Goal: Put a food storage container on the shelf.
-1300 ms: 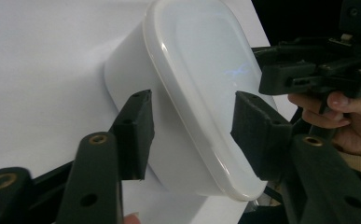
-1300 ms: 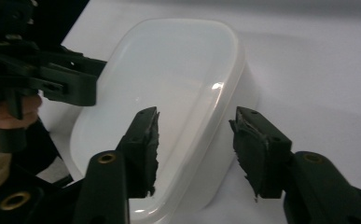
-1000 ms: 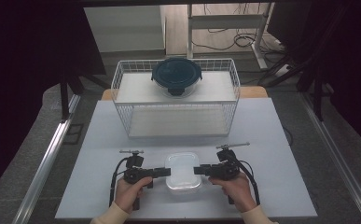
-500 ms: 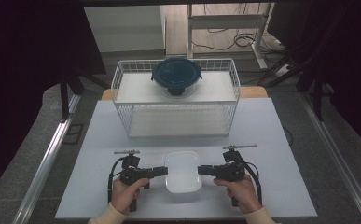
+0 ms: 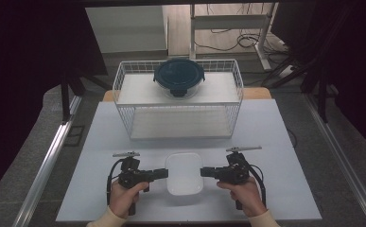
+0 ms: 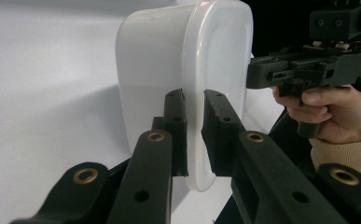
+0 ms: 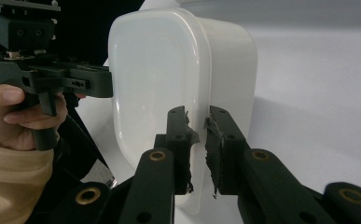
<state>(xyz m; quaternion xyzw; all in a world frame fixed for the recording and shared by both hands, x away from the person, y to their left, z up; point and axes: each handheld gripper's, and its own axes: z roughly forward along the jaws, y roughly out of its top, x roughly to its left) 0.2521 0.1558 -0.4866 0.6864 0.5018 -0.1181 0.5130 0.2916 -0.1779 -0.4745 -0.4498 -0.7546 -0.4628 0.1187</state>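
A white rectangular plastic container (image 5: 184, 172) with a lid sits near the table's front edge, between both grippers. My left gripper (image 5: 165, 173) is shut on the lid's rim at its left side; in the left gripper view the jaws (image 6: 194, 116) pinch the container's (image 6: 169, 60) thin rim. On the opposite side my right gripper (image 5: 203, 172) is shut on the same rim, and the right gripper view has its jaws (image 7: 197, 126) clamped on the edge of the container (image 7: 169, 70). I cannot tell whether the container rests on the table or is held just above it.
A white wire rack (image 5: 178, 118) stands at the back middle of the white table (image 5: 275, 137). On its top shelf rests a round glass container with a dark blue lid (image 5: 179, 76). Metal rails run along both sides of the table.
Both hands and the container have shifted very slightly toward the near edge. Both grips stay as they were.
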